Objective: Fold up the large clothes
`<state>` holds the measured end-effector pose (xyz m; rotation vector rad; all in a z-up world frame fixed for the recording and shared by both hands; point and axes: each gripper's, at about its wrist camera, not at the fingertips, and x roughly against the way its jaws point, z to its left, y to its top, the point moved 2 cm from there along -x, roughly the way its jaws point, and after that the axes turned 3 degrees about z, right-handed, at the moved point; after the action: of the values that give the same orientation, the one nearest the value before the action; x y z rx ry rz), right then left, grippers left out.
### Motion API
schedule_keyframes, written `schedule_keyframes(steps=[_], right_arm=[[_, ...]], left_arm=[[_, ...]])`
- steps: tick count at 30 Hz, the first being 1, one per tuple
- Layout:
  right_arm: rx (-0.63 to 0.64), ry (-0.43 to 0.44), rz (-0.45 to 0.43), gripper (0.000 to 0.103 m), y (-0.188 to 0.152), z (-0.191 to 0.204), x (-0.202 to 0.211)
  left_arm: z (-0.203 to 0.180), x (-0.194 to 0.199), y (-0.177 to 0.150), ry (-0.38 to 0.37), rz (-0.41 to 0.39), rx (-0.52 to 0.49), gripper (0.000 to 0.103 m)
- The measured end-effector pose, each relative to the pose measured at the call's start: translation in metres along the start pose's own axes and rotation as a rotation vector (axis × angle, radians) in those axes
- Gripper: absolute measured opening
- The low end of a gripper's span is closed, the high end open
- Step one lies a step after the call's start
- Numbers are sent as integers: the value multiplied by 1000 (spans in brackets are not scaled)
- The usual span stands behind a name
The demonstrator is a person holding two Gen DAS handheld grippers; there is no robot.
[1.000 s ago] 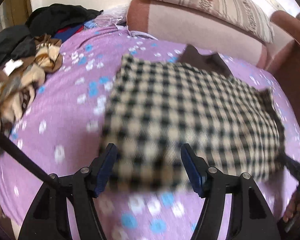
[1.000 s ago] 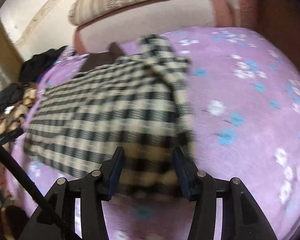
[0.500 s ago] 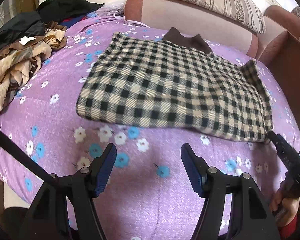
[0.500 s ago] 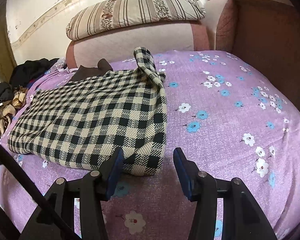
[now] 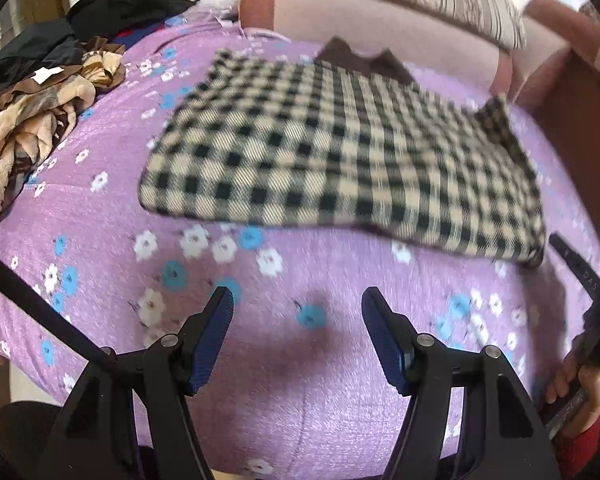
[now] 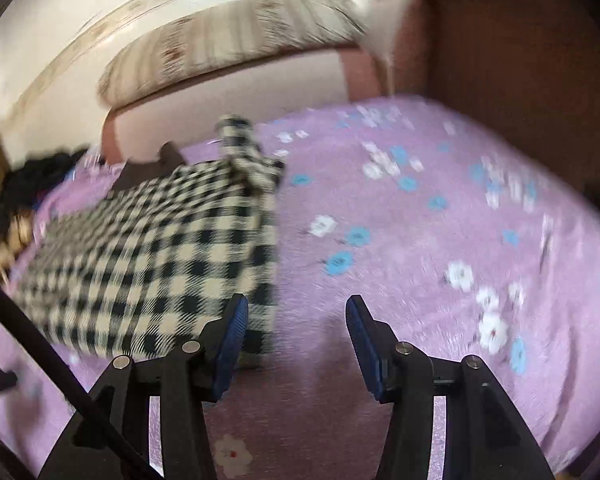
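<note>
Both my left claw [image 5: 296, 320] and right claw [image 6: 296, 328] now hang wide and empty just short of the checked garment [image 5: 340, 160], which I have released folded on the purple bed [image 5: 260, 360], ready for another fold.

Black left gripper [image 5: 296, 312], blue pads [image 5: 212, 340], silver screws.
</note>
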<state>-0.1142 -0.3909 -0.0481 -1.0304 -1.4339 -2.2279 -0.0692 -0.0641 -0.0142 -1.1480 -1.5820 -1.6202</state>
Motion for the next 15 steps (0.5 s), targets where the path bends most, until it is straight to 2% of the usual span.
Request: schedule_keyframes(steps=[2,4,8,9,10,11,12,15], right_arm=[[-112,99,45,56,2,-18,-6],[-167,162,75,59,1,-23,-11],[-157,268,127,63,2,-3,-25],[-137,269,140,64,3,3,-30],[-103,252,150,59,4,12,-37],[-58,221,151,43,6,19,-41],[-38,191,158,5,9,21,-44],[-97,100,127,7,17,1,-43]], left_arm=[[13,3,4,15,-30,18,69],[25,-1,6,11,-22,37,70],[43,-12,12,21,-18,50,70],[49,-15,16,32,-16,52,70],[54,-17,20,38,-17,55,70],[59,-18,26,47,-23,56,70],[64,-18,31,57,-32,56,70],[79,-21,52,92,-59,58,70]])
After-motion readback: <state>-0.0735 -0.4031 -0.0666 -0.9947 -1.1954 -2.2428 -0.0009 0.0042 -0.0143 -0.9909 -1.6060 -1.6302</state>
